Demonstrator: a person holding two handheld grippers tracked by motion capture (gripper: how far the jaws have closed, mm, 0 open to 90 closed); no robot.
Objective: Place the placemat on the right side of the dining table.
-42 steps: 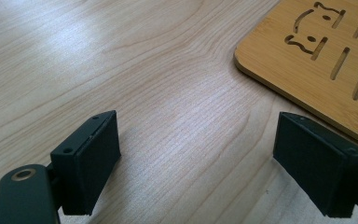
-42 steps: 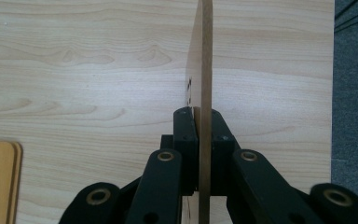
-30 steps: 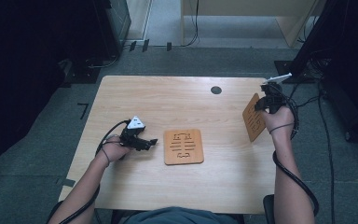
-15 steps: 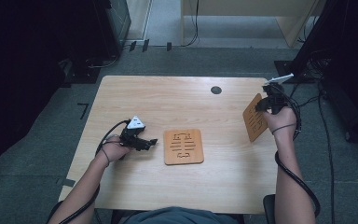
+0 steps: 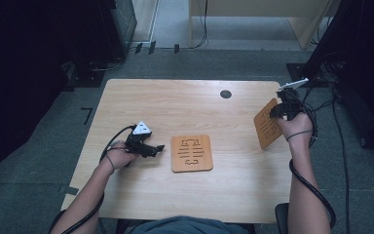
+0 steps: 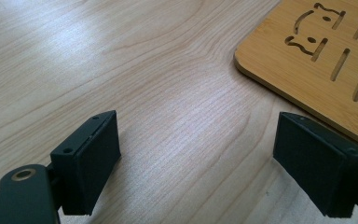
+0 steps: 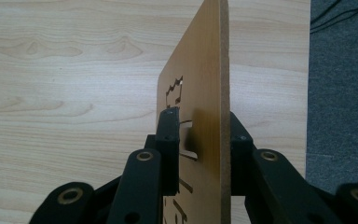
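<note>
Right gripper (image 5: 283, 108) at the desk's (image 5: 175, 105) right edge, jaws clamped on an upright wooden trivet (image 5: 267, 124); against a second ago it has barely shifted, held tilted above the surface. Left gripper (image 5: 148, 146) unmoved, jaws spread wide and empty, just beside the flat trivet (image 5: 191, 153) mid-desk. Judgement: the lift is done, and carrying toward the flat one looks next.

Place: a lab or test room set up for recording, not a home.
Table: one plain light-wood table (image 5: 141, 105) with a round cable port (image 5: 226, 94).
Floor: grey carpet (image 5: 44, 161) with black tape marks (image 5: 87, 115).
Surroundings: dark equipment racks (image 5: 119, 22) at the left, loose cables (image 5: 343, 141) trailing at the right, a pale wooden cabinet (image 5: 253, 9) behind.
</note>
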